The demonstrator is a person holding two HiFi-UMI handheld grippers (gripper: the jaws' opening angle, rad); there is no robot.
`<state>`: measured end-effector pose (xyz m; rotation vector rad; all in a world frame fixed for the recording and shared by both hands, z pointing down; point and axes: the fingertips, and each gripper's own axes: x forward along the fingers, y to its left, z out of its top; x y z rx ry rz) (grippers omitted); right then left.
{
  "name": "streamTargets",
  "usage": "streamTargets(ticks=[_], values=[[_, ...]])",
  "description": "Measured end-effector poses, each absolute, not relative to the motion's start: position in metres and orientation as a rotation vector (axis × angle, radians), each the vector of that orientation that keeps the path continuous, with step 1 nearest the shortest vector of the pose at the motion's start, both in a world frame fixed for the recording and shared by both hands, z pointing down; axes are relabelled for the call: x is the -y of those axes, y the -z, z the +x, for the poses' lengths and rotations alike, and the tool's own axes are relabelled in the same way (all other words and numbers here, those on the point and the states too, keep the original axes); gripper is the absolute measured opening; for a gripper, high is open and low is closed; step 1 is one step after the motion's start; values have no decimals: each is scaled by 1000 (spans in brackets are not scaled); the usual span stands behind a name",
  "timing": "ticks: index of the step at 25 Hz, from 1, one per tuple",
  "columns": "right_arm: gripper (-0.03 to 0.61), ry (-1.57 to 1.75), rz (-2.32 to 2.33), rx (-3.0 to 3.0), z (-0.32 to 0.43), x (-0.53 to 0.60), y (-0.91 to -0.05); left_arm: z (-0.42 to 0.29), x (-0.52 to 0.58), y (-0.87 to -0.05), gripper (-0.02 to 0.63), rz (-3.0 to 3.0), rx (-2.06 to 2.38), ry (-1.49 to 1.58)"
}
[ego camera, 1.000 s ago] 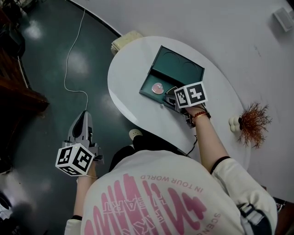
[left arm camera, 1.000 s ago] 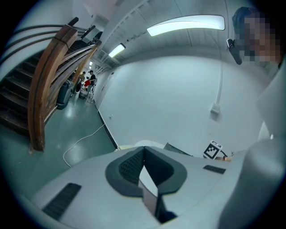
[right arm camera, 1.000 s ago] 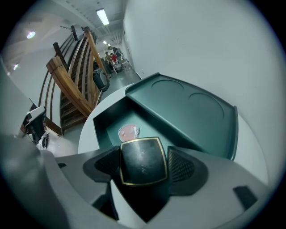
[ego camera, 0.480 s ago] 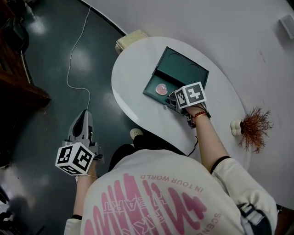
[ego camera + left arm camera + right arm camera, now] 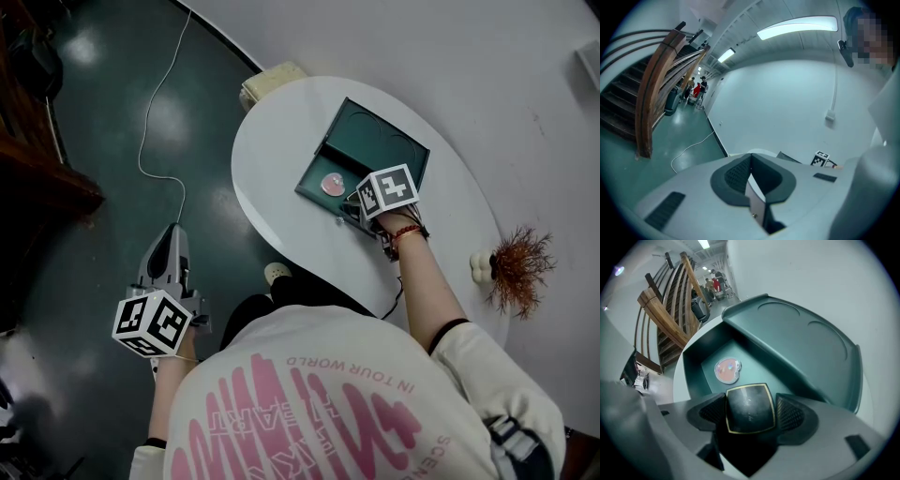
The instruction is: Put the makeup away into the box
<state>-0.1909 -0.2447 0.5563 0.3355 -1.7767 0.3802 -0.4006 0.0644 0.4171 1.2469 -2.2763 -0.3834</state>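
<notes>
A black, gold-edged square compact [image 5: 749, 408] is clamped in the right claw [image 5: 751, 420] over the open green box [image 5: 691, 366], where a pink heart-shaped compact [image 5: 726, 370] lies. Only the right gripper view shows this grip. The left claw [image 5: 750, 176], well away from the box, is closed on nothing.

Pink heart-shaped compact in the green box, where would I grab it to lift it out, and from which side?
Probably pinch the pink compact across its outer edges, coming straight down from above. It lies flat on the floor of the green box, apart from its walls. Those walls and the raised lid would block a sideways approach.
</notes>
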Motion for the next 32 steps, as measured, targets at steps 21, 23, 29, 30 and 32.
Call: streamTargets(ticks=[21,23,29,30,32], values=[[345,-325,342,1718,-189,248,-564,-402,-75,-420,2,1215,2288,397],[345,-324,340,1718,-189,248,-564,-401,-74,-420,2,1219,2285,396],[345,-319,338,1722,-190,249,-564,-400,-71,-420,2,1227,2279,396],[345,-320,339,1721,-189,248,-564,-400,-71,-420,2,1226,2280,395],[345,-322,340,1719,-189,248,-564,-400,-73,-420,2,1223,2281,395]])
